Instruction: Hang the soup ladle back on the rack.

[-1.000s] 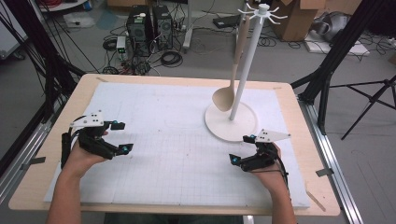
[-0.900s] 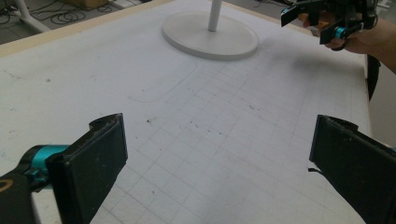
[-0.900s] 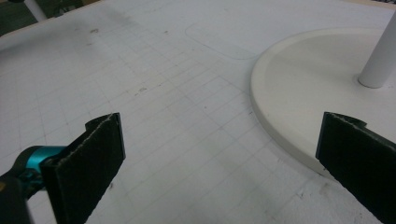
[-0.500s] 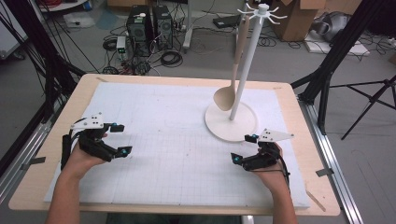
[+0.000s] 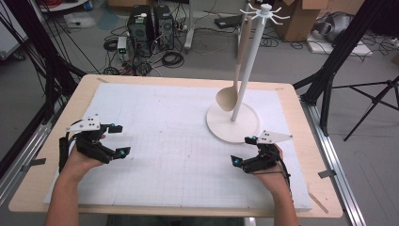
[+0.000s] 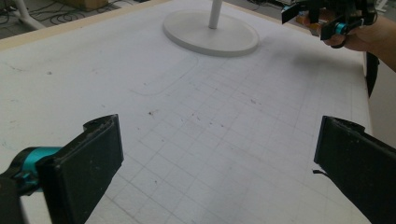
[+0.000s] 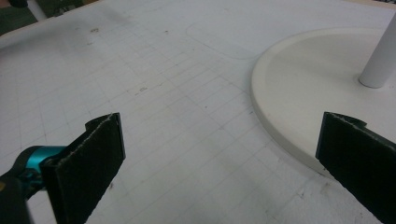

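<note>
A white stand (image 5: 248, 61) with hooks at its top rises from a round base (image 5: 233, 123) at the mat's right rear. From one hook hangs a wooden spoon (image 5: 227, 98), its bowl just above the base. My left gripper (image 5: 121, 140) hovers open and empty over the mat's left side. My right gripper (image 5: 241, 150) is open and empty just in front of the base. In the left gripper view, the base (image 6: 210, 35) lies far ahead beyond the open left gripper (image 6: 217, 154), with the right gripper (image 6: 327, 18) at top right. Between the open jaws of the right gripper (image 7: 219, 154), the base (image 7: 317, 102) and pole (image 7: 380, 60) are close.
A white gridded mat (image 5: 179, 141) covers a wooden tabletop (image 5: 320, 155). Black frame posts (image 5: 42, 61) stand at the left and a black tripod (image 5: 371, 103) at the right. Computer boxes and cables (image 5: 146, 33) sit on the floor behind the table.
</note>
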`<state>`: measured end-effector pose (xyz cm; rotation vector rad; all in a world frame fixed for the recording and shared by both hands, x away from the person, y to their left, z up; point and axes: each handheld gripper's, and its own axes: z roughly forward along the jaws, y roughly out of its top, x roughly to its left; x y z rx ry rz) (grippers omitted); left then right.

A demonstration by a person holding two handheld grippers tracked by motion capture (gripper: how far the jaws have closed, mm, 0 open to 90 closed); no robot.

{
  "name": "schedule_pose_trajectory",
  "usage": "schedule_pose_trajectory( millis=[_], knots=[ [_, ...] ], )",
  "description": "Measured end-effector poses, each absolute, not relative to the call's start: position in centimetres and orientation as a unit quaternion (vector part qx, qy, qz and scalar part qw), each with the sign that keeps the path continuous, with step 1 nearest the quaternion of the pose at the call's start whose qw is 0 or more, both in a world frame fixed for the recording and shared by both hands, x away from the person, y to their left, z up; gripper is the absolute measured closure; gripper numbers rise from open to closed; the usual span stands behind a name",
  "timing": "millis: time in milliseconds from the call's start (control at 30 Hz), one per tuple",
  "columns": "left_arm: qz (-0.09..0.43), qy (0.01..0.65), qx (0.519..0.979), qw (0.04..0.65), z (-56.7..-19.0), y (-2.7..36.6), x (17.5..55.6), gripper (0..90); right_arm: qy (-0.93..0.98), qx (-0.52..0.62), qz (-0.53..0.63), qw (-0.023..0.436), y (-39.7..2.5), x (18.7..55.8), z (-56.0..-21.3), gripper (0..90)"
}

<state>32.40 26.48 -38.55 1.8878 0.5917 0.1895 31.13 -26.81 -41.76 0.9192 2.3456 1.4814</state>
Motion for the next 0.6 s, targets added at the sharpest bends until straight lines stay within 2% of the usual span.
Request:
schedule_pose_trajectory(
  millis=[600],
  knots=[
    [0.078, 0.252, 0.800, 0.539, -38.88, 26.35, 32.55, 1.6, 0.799, 0.316, 0.500, 0.107, -26.72, 31.16, -41.84, 0.3]
  ],
)
